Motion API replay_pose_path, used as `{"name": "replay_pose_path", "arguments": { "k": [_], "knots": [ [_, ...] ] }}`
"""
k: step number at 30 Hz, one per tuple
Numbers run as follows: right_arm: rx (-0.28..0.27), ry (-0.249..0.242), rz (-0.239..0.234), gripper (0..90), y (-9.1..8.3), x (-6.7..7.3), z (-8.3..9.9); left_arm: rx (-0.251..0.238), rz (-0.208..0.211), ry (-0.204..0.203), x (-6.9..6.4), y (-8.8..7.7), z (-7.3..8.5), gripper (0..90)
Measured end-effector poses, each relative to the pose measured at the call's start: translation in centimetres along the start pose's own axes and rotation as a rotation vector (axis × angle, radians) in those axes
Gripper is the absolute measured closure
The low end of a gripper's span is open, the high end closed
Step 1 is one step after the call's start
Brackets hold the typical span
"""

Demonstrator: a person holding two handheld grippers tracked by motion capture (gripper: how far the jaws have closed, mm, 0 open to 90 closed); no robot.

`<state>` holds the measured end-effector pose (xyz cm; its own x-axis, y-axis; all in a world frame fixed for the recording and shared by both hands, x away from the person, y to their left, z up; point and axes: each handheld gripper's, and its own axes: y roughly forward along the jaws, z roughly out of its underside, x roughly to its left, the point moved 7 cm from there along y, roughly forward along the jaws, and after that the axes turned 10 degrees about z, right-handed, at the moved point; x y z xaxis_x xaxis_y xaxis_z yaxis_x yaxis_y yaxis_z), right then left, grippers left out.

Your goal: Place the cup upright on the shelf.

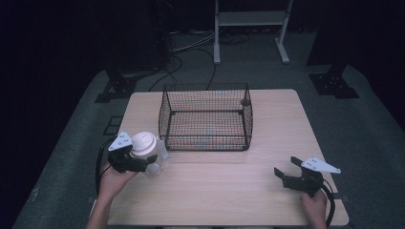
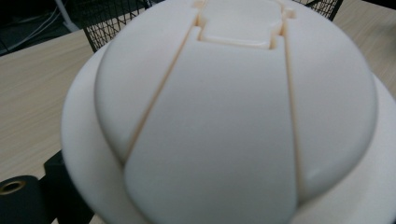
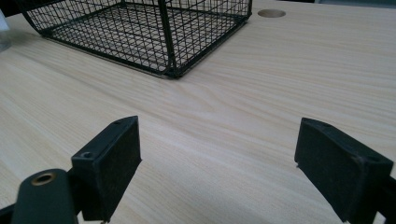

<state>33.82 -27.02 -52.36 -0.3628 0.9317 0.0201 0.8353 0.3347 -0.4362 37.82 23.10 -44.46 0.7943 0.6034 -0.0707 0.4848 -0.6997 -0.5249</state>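
Note:
A clear plastic cup with a white domed lid stands on the table near the front-left corner of the wire basket. My left gripper reaches around the cup just under the lid, with the cup between its jaws. In the left gripper view the lid sits very close and hides the pads; one black finger peeks out at the bottom left. Whether the pads press on the cup is hidden. My right gripper rests open over bare wood at the front right, its jaws wide apart with nothing between them.
A black wire basket stands open-topped at the middle back of the light wooden table; its near corner lies ahead of the right gripper. A round cable hole is in the tabletop beyond it. Dark floor with cables surrounds the table.

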Motion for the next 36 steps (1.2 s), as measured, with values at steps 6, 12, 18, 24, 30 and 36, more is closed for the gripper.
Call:
{"name": "replay_pose_path", "arguments": {
  "k": [6,12,18,24,30,36],
  "knots": [
    [0.0,0.0,0.0,13.5,0.0,0.0,0.0,0.008,-0.002,0.009,0.1,0.0,0.1,9.7],
    [-0.001,0.0,0.0,13.5,0.0,0.0,0.0,0.01,0.01,0.027,-0.1,0.0,0.1,15.1],
    [-0.001,0.0,0.0,13.5,0.0,0.0,0.0,0.002,0.013,0.026,-0.1,0.1,0.1,15.2],
    [-0.001,0.0,0.001,13.5,0.0,0.0,0.0,0.006,0.019,0.034,-0.3,0.2,-0.1,15.3],
    [-0.002,0.0,0.001,13.5,0.0,0.0,0.0,-0.005,0.032,0.042,-0.6,-0.3,-0.8,15.3],
    [-0.002,-0.002,0.002,13.5,0.0,0.0,0.0,-0.011,0.071,0.077,-1.9,-0.5,-2.4,15.3]
  ]
}}
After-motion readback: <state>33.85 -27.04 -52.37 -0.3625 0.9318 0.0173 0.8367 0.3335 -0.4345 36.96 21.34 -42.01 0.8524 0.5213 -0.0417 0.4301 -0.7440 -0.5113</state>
